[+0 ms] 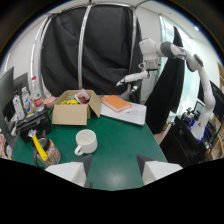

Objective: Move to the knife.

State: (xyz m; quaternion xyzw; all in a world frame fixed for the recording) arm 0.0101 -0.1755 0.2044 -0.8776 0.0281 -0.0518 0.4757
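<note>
The gripper (pixel 114 167) stands released: its two pale fingers (pixel 74 171) are spread well apart above the green table (pixel 120 145) with nothing between them. Just ahead of the fingers, slightly toward the left one, sits a white mug (pixel 86 141), handle turned to the left finger's side. Off to the left of the left finger stands a patterned holder (pixel 47 152) with a yellow-handled tool (pixel 38 146) sticking up out of it; this is judged the likeliest candidate for the knife, though its blade is buried in the holder and cannot be confirmed. To do the step well, the gripper should swing left and ease forward, keeping the fingers spread, passing to the left of the mug rather than over it, and line the gap up on the yellow handle. Beyond the mug sits an open cardboard box (pixel 72 111) with yellow items inside, not identifiable. Right of it lie an orange book (pixel 116 103) and white paper (pixel 131 115). Bottles (pixel 35 95) stand far left beside dark equipment. Farthest off, a white robot arm (pixel 165 52) reaches before a black curtain (pixel 95 55). The table surface nearest the fingers is cut off from view.
</note>
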